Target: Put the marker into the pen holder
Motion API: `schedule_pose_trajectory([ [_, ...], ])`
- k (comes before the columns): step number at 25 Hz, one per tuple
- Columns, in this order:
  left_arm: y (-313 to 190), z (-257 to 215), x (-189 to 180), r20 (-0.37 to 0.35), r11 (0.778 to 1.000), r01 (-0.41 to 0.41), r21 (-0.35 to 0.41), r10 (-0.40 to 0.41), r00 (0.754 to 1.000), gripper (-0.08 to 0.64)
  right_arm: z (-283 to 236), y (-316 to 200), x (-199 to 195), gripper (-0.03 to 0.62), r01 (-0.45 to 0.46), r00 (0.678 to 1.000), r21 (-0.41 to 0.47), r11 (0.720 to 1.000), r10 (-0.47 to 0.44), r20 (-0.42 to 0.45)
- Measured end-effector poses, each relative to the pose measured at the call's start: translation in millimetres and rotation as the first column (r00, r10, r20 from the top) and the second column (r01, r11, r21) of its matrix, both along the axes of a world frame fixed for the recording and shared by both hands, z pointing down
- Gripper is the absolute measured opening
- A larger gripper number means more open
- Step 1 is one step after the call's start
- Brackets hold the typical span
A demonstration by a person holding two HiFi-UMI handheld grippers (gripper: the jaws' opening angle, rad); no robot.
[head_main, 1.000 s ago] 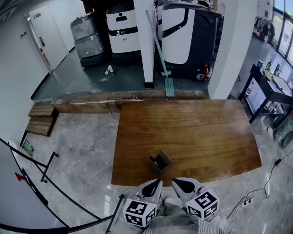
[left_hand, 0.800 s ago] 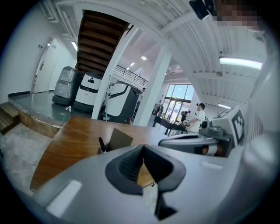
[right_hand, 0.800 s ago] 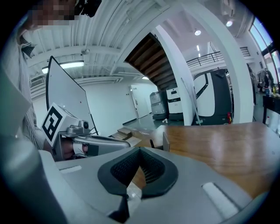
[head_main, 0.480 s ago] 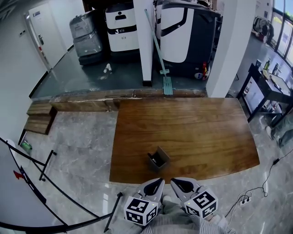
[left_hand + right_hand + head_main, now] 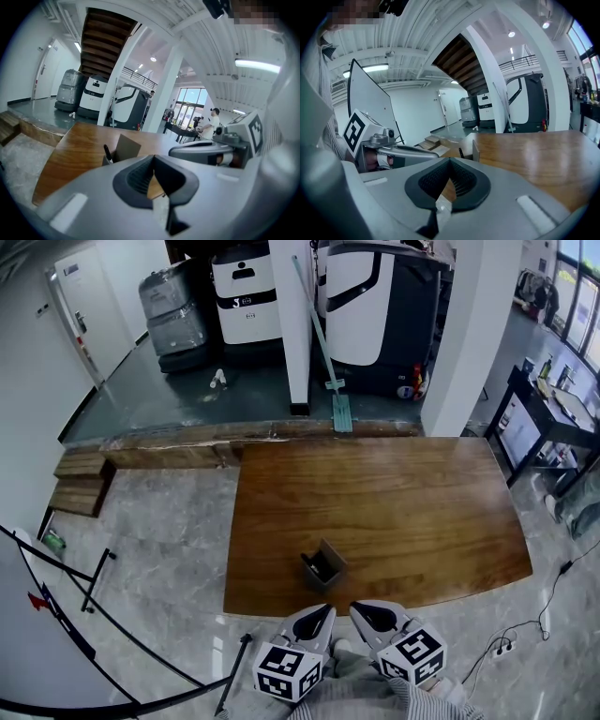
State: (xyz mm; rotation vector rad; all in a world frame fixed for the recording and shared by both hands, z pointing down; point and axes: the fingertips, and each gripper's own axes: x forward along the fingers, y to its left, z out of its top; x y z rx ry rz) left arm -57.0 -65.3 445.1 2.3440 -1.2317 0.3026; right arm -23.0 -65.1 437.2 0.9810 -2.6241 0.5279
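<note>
Tools barely shifted since a second ago, left tool and right tool with jaws together, empty, at the table edge, marker in pen holder just ahead

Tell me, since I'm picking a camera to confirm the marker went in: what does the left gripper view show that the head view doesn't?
Only the left gripper view: the marker sticking up out of the pen holder, and the left hand-held gripper with its jaws together and nothing between them.
Only the head view: the wooden table in full outline, with the holder near its front edge, and the white board at the left.
Both: holder, table, parked machines.
</note>
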Motion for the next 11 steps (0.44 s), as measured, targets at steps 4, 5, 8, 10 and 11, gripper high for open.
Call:
schedule_pose_trajectory([
  [4, -3.7, 0.8, -2.7, 0.0, 1.0, 0.005, -0.005, -0.005, 1.0, 0.008, -0.4, -5.0, -0.4, -0.002, -0.005, 1.0, -0.001, 1.0, 0.005, 0.004],
  [5, -5.0, 0.9, -2.8, 0.0, 1.0, 0.005, -0.005, -0.005, 1.0, 0.008, -0.2, -6.3, -0.5, -0.002, -0.005, 1.0, -0.001, 1.0, 0.005, 0.003],
  [8, -8.8, -0.2, -2.2, 0.001, 1.0, 0.0, -0.004, 0.0, 1.0, 0.008, 0.0, -10.4, -0.1, -0.002, -0.005, 1.0, -0.003, 1.0, 0.005, 0.003],
  [10, -10.6, -0.2, -1.8, 0.003, 1.0, -0.003, -0.005, 0.003, 1.0, 0.008, 0.4, -12.9, 0.4, -0.002, -0.006, 1.0, -0.006, 1.0, 0.006, 0.002],
  [11, -11.5, 0.0, -1.6, 0.003, 1.0, -0.004, -0.006, 0.004, 1.0, 0.008, 0.6, -14.1, 0.6, -0.002, -0.006, 1.0, -0.008, 1.0, 0.006, 0.001],
])
